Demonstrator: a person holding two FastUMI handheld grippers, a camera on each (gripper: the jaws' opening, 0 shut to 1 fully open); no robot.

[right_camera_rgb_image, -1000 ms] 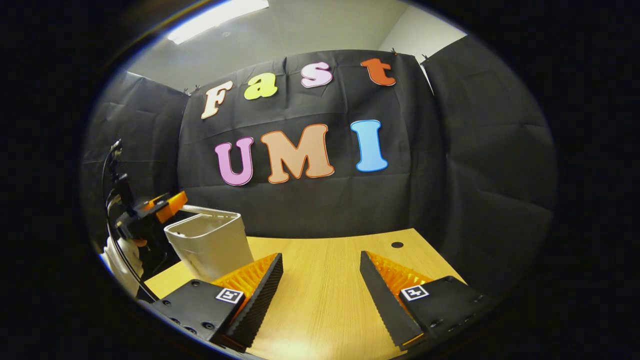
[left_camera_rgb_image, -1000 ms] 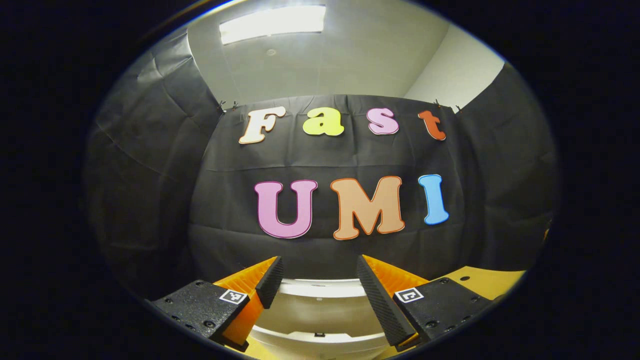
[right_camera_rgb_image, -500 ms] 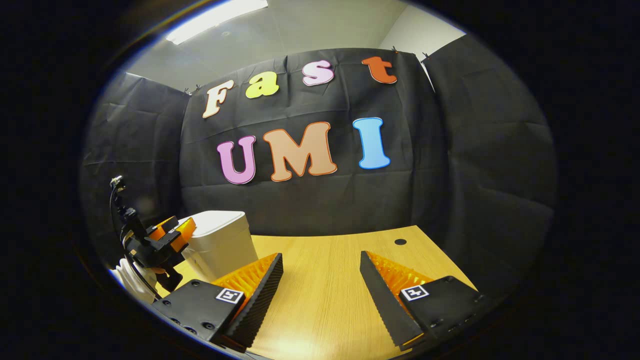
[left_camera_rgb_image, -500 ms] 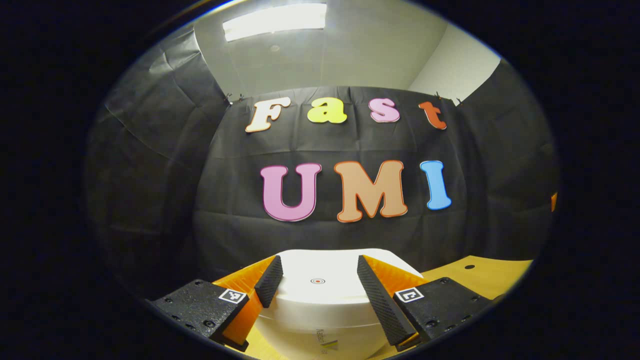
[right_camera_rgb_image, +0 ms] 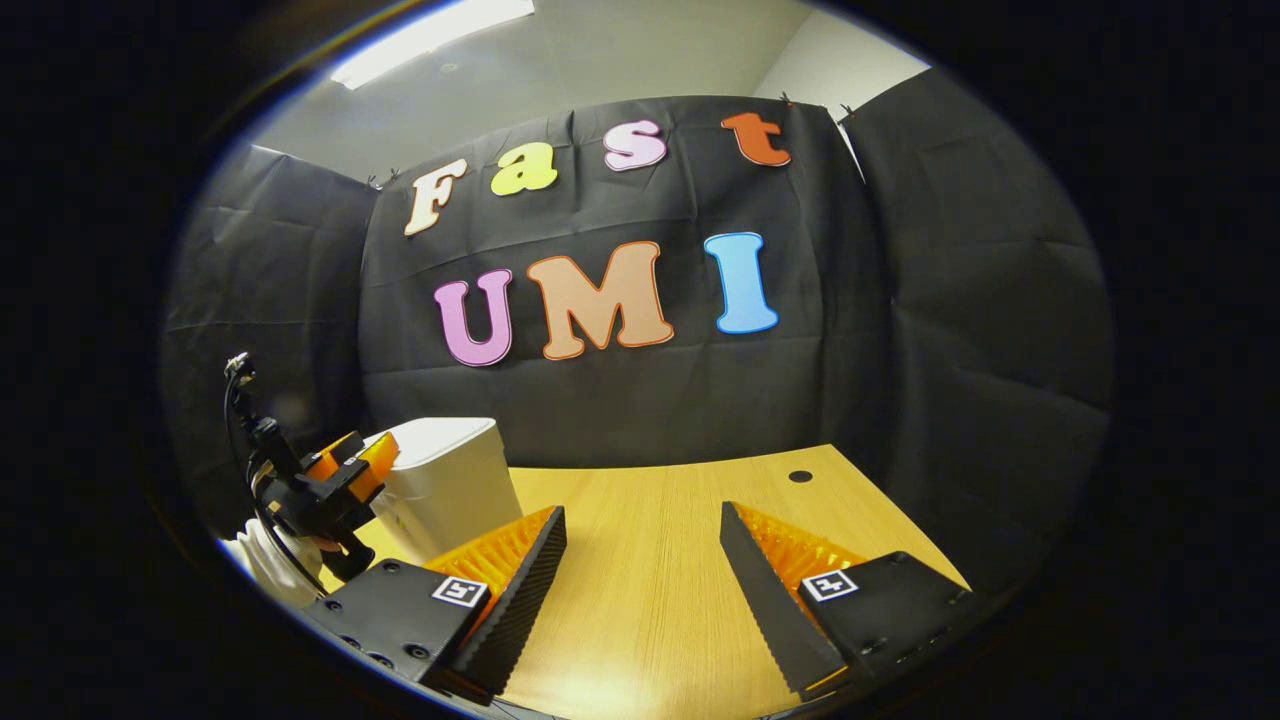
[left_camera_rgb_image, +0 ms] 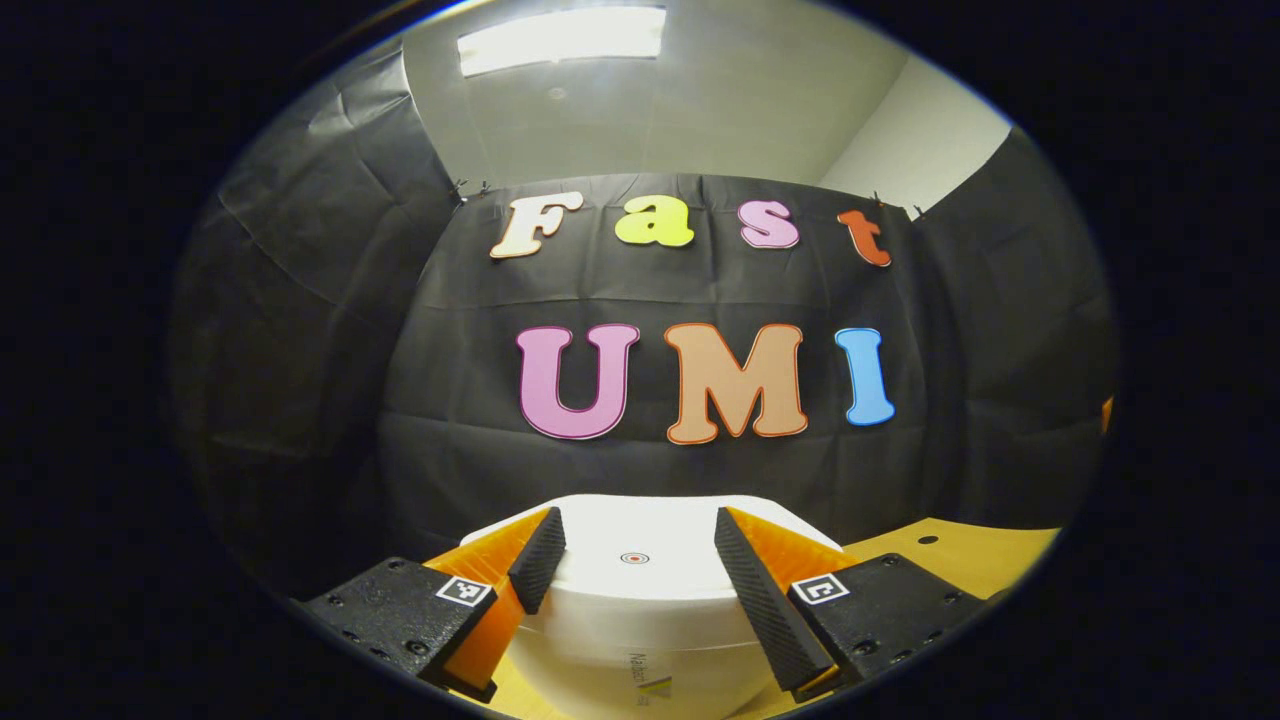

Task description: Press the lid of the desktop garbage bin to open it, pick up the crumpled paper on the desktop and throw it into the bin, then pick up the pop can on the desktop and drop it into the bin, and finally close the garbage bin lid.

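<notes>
The white garbage bin (left_camera_rgb_image: pixel 640 640) stands right in front of my left gripper (left_camera_rgb_image: pixel 632 550), its lid (left_camera_rgb_image: pixel 640 560) down flat with a small round mark in the middle. My left gripper is open, its fingers straddling the lid's near edge just above it. In the right gripper view the same bin (right_camera_rgb_image: pixel 450 490) stands at the table's left side with its lid closed, and the left gripper (right_camera_rgb_image: pixel 340 475) hovers at its near side, held by a gloved hand (right_camera_rgb_image: pixel 265 560). My right gripper (right_camera_rgb_image: pixel 640 560) is open over bare tabletop, holding nothing.
The wooden table (right_camera_rgb_image: pixel 660 560) stretches ahead of my right gripper, with a small dark hole (right_camera_rgb_image: pixel 800 476) near its far edge. Black cloth walls close the booth behind and on both sides. A cable (right_camera_rgb_image: pixel 235 400) rises from the left gripper.
The bin's lid went from open to closed over the last second. My left gripper came down to the lid and has since eased back slightly. The right gripper barely moved.
</notes>
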